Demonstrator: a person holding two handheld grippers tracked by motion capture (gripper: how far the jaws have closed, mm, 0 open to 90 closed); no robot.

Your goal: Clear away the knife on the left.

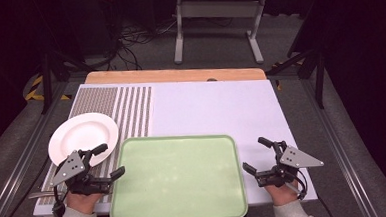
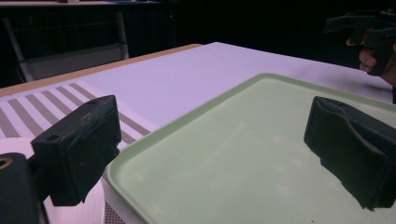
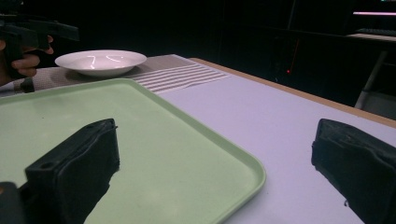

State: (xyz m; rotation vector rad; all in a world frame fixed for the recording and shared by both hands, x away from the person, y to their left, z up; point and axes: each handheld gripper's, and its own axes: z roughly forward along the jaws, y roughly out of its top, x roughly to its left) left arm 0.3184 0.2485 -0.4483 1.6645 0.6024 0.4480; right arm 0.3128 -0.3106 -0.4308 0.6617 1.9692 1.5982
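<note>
Two tools wide, empty: left tool (image 1: 105, 160), right tool (image 1: 256, 155) | tray (image 1: 177, 177) between them: stiff, light, slick; grip rims | plate (image 1: 82, 137) beyond left tool: fragile

Left tool (image 1: 107, 160) and right tool (image 1: 256, 154) in the person's hands, jaws wide apart.

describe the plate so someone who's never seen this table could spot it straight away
On the white table, look to the striped mat along its left side. The plate lies on that mat, just left of the green tray and beyond the left gripper. It alone is round, white and glossy.
</note>
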